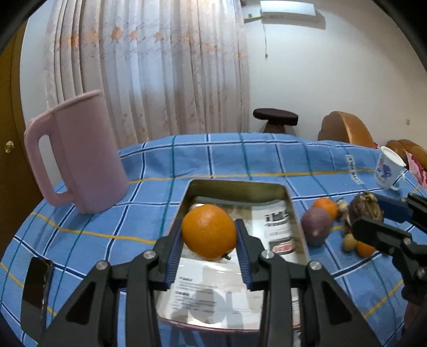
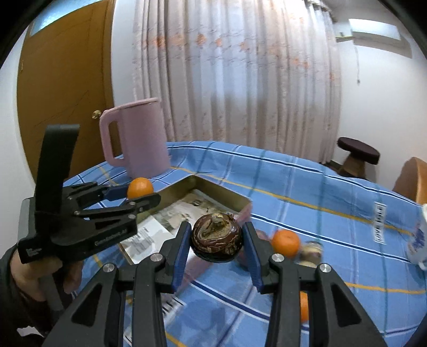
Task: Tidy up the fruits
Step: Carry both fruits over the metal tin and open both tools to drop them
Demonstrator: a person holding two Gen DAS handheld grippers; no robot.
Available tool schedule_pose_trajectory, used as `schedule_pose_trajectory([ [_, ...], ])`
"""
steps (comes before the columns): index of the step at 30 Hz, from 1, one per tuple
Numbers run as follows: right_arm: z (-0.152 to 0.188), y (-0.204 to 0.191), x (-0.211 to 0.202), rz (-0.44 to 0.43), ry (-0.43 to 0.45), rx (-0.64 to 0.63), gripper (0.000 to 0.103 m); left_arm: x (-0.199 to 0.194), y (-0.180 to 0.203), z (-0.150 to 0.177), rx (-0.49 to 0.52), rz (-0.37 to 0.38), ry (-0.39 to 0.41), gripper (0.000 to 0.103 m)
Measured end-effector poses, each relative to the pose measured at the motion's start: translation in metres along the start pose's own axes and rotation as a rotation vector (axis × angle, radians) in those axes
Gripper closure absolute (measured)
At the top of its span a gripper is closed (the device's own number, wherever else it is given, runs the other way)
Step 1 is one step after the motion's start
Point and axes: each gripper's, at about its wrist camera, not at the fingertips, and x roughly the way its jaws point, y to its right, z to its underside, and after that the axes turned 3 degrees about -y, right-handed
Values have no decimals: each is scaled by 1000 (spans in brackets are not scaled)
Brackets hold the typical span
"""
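The left gripper (image 1: pixel 209 235) is clamping an orange (image 1: pixel 209 231) above the metal tray (image 1: pixel 296 213). The right gripper (image 2: pixel 216 240) is gripping a dark mangosteen (image 2: pixel 216 240) over the blue tablecloth (image 2: pixel 307 181). Farther back, a pink jug (image 1: pixel 82 152) is standing.

Pink jug (image 1: pixel 80 154) beside tray (image 1: pixel 234 188)

A home: curtain (image 1: pixel 149 66), sofa (image 1: pixel 344 128) (air conditioner (image 1: pixel 288 12) overhead).

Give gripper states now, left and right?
Left gripper: closed on the orange, above the tray.
Right gripper: closed on the dark fruit.
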Motion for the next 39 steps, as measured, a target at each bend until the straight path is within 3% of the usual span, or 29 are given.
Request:
schedule_pose_trajectory([
  [13, -3, -19, 56, -39, -95, -28, 62, 22, -23, 11, 3, -14, -65, 64],
  [34, 9, -28, 72, -74, -87, -62, 61, 25, -13, 15, 58, -58, -21, 62],
  [35, 9, -27, 72, -78, -86, -60, 61, 25, -12, 15, 58, -58, -20, 60],
  [36, 9, -27, 72, -85, -87, -61, 61, 25, -12, 16, 55, -56, -19, 48],
  [39, 10, -32, 71, -84, -82, -87, 60, 20, -13, 16, 42, -77, -5, 36],
])
